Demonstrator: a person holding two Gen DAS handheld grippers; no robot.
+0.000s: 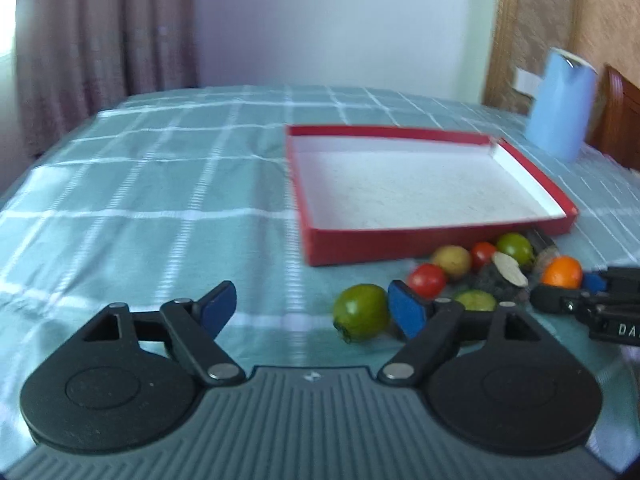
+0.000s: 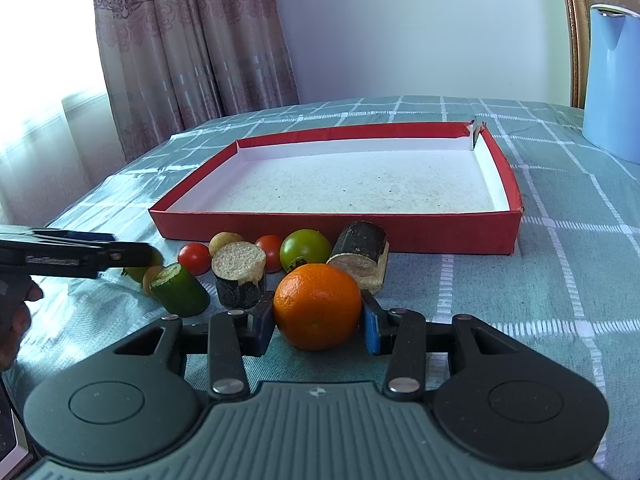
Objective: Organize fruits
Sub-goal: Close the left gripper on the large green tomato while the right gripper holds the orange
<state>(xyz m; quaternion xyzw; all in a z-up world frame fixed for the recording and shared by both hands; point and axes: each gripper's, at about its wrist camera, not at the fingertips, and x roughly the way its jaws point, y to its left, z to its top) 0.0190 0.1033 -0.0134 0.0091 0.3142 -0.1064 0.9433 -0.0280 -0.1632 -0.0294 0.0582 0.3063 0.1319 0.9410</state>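
Observation:
My right gripper (image 2: pixel 317 324) is shut on an orange (image 2: pixel 318 306) that rests on the cloth; both blue pads press its sides. In the left wrist view that orange (image 1: pixel 562 272) shows at the far right. My left gripper (image 1: pixel 312 308) stands open over the cloth. A green tomato (image 1: pixel 362 310) lies between its fingers, close to the right pad (image 1: pixel 408 308) and far from the left one. More small fruits lie in front of the red box (image 2: pixel 340 236): red tomatoes (image 2: pixel 194 258), another green tomato (image 2: pixel 306 250) and a cut cucumber piece (image 2: pixel 180 290). The box (image 1: pixel 436 240) holds nothing.
Two dark-skinned cut chunks (image 2: pixel 240 276) (image 2: pixel 360 256) lie among the fruits. A blue jug (image 2: pixel 612 88) stands at the back right on the checked teal tablecloth (image 1: pixel 160 200). Curtains hang behind the table on the left. A hand (image 2: pixel 16 312) holds the left gripper.

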